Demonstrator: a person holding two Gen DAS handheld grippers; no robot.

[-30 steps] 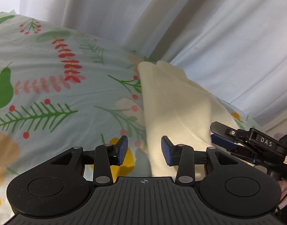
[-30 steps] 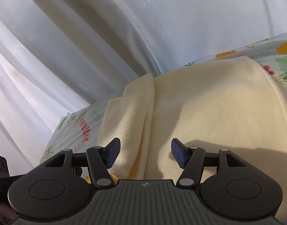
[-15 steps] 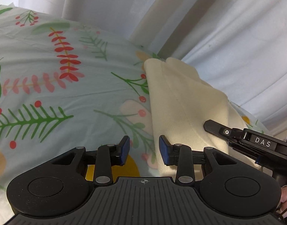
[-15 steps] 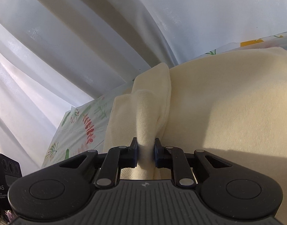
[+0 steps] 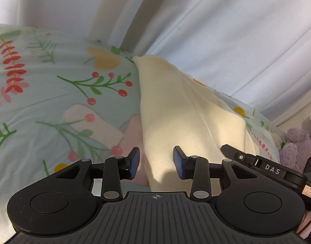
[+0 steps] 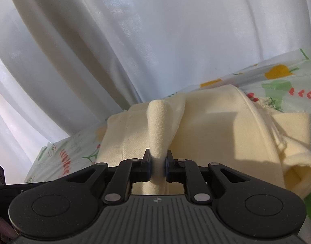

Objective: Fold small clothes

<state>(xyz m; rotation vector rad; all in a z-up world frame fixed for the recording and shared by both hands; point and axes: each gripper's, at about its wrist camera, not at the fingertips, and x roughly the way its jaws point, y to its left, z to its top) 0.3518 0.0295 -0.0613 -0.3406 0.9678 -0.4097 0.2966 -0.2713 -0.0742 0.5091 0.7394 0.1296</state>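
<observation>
Pinching a raised fold of cream garment (image 6: 158,126), right gripper (image 6: 157,167) clamped tight | left gripper (image 5: 156,162) gaping over its edge, gripping nothing.

Soft matt cream knit garment (image 6: 212,134), smooth printed cotton sheet (image 5: 43,101), sheer curtain (image 6: 155,40)

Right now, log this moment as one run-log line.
task: fold small clothes | right gripper: shut on cream garment | left gripper: open over garment edge | surface: floral sheet
</observation>
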